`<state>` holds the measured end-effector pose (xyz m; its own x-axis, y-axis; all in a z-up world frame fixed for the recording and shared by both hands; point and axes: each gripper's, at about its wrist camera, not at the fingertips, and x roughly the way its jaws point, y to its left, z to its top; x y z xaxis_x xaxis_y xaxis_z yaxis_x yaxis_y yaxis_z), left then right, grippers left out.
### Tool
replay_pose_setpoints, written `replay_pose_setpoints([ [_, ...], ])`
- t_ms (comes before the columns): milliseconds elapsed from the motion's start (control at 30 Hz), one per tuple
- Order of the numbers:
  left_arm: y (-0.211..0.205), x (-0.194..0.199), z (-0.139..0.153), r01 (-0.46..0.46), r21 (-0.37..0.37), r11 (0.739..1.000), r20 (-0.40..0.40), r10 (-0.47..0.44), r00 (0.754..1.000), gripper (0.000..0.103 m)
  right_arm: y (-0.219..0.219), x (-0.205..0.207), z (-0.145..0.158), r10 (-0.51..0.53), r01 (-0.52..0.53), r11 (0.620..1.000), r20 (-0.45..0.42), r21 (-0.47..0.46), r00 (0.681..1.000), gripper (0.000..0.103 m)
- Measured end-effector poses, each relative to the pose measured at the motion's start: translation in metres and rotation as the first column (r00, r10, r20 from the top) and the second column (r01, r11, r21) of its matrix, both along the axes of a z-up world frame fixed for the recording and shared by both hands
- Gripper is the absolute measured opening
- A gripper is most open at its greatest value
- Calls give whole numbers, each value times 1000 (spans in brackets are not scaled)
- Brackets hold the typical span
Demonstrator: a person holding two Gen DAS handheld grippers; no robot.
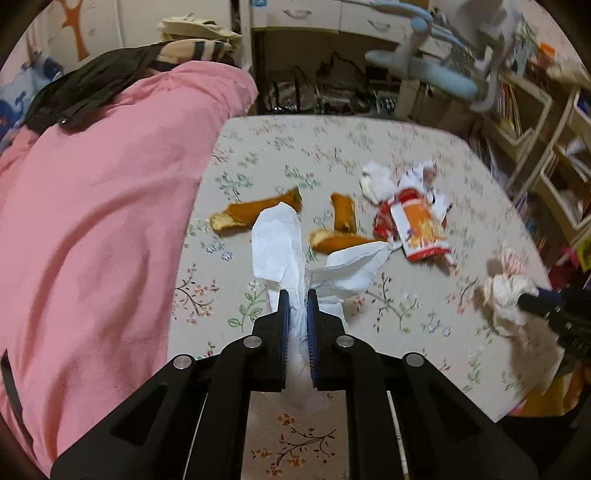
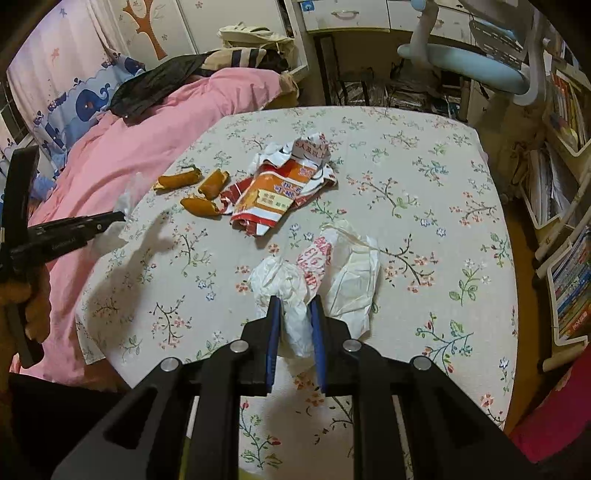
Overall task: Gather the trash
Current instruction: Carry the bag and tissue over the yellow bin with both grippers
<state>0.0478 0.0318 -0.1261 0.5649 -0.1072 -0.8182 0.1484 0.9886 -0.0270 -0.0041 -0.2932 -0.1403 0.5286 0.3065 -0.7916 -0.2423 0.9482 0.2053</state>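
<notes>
Both grippers point steeply down at a bed spread with a floral sheet. On the left gripper the jaws stand narrow, its blue pads pinching a white tissue whose loose ends fan out beyond the fingertips, near the sheet's left edge where it meets the pink duvet. From the right wrist view that gripper shows side-on, with a hand wrapped round its handle. On the right gripper the jaws are also narrow and clamp a crumpled white wad, which hangs together with a thin white bag printed in red, toward the near edge of the sheet. Out in the middle of the sheet lie three orange-brown peel pieces close together, and touching them a torn red, orange and white snack wrapper; a further crumpled white scrap sits just beyond it. Red characters on the wrapper and red print on the bag are too small and creased to read. A black garment lies on the duvet. Beyond the far edge stand a white desk with drawers and a pale blue chair; shelves of books line the right side, and a whale-patterned fabric hangs at the left.
</notes>
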Motion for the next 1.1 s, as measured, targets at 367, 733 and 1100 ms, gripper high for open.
replay_pose_setpoints([
  [367,9,-34,28,-5,-39,999,92,8,996,9,-4,-13,12,-14,11,997,39,73,999,17],
  [733,13,-88,46,-1,-103,995,157,18,987,9,-13,-39,36,-34,6,980,135,197,990,17],
  [1100,-8,-138,31,46,-66,997,138,-36,990,9,9,-80,34,31,-62,974,143,218,989,19],
])
